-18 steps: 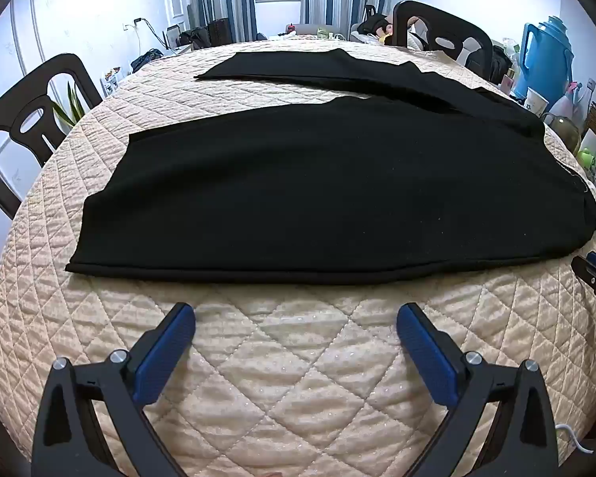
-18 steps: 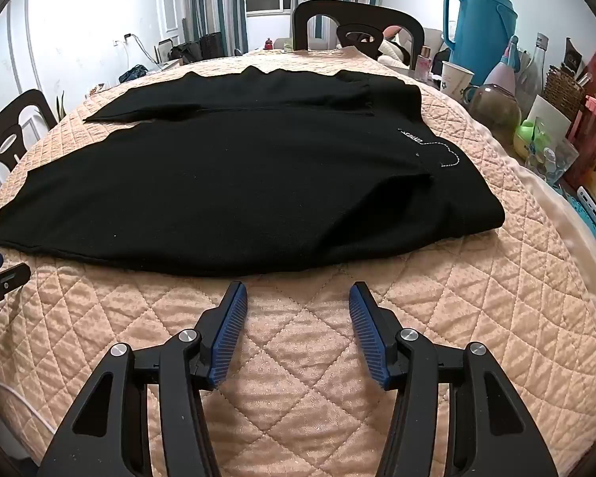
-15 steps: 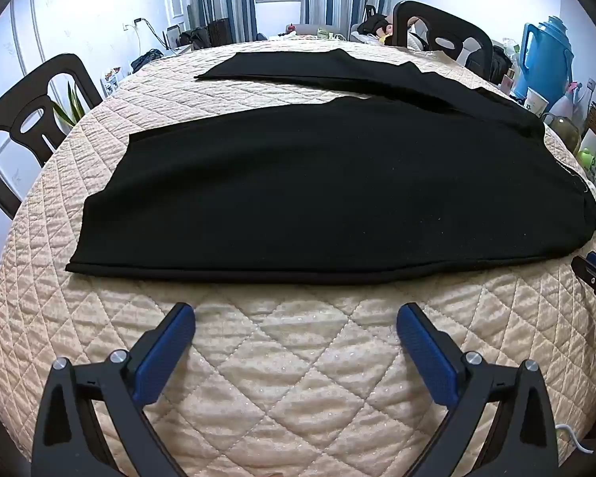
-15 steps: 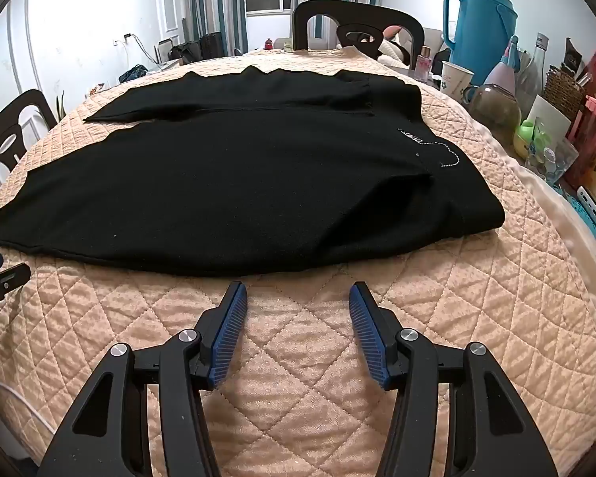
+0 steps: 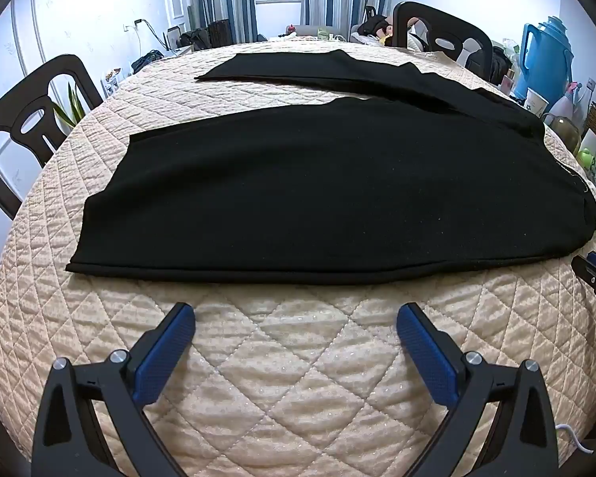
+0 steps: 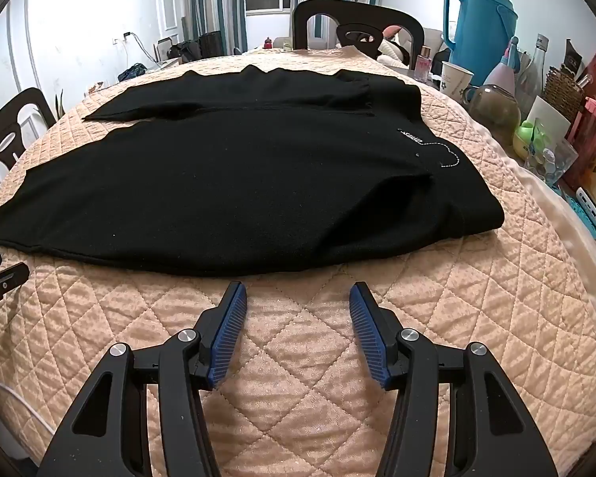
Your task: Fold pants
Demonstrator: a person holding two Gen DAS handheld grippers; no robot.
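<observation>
Vanishing off-frame: pants [image 5: 318, 190] waistband corner

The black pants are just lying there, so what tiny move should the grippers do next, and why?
Probably ease both forward to the near edge of the pants. The left gripper and right gripper are open and empty over the quilted table cover, just short of that edge.
</observation>
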